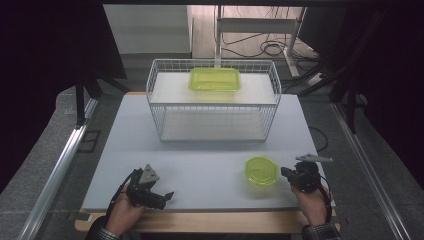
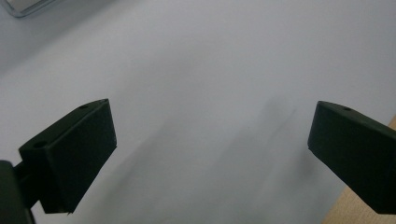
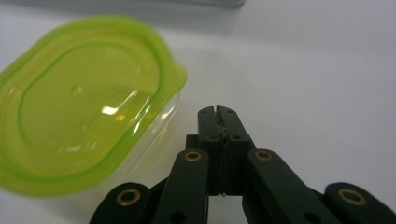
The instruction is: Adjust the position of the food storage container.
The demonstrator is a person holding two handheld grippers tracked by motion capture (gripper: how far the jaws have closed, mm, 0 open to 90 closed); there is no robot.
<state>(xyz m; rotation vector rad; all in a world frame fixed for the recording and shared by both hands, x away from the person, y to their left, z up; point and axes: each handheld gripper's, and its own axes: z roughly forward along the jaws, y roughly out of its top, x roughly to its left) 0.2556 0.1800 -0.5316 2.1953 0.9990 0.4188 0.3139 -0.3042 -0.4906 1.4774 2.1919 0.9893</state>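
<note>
Left gripper at 7 o'clock on the white board, jaws wide apart, holding nothing. Right gripper at 4 o'clock, jaws pressed together, empty, just beside round green-lidded container. Rectangular green-lidded container at 12 o'clock atop wire basket.

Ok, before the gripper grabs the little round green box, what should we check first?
1. Right gripper open enough to grab: not ok, jaws are shut.
2. Right gripper close to the round green box: ok, just beside it, apart.
3. Box lid on: ok.
4. Left gripper out of the way: ok, open over bare table.
5. Room in the wire basket: ok, lower level is free; rectangular green box sits on top.
</note>
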